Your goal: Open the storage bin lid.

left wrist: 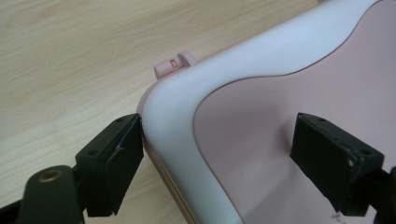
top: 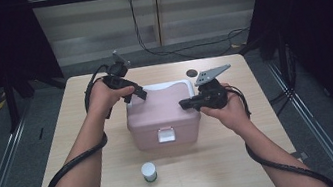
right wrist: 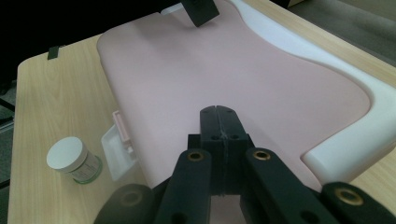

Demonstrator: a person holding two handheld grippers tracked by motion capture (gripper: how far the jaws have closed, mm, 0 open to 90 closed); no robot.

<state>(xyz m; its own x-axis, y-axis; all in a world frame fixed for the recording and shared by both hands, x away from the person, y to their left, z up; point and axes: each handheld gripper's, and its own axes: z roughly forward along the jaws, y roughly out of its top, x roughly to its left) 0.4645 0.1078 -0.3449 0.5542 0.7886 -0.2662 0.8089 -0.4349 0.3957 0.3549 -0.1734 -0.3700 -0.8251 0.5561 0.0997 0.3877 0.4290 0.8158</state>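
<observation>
Pink box (top: 162, 114) sits mid-desk (top: 226, 165), lid down, front latch (top: 165, 134) facing the person. L gripper (left wrist: 215, 158) has jaws wide, straddling the lid's white rim (left wrist: 196, 93) at the back-left corner: one pad touching or just beside the rim's outer edge, the other over the pink top, apart from it. R gripper (right wrist: 219, 122) has jaws fully closed, holding nothing, tip on or just above the lid's right side; can't tell if it touches.

Risks, as I judge them:
- L jaws close on the rounded, smooth corner → pad prob. slips off, no grip.
- R tip pressing down while L lifts → lid fights itself or box skids on the desk.
- Latch looks not yet undone → pulling the lid drags the whole box.
- Small jar (top: 149, 171) stands near, in front of the box; a forward skid could knock it over.
</observation>
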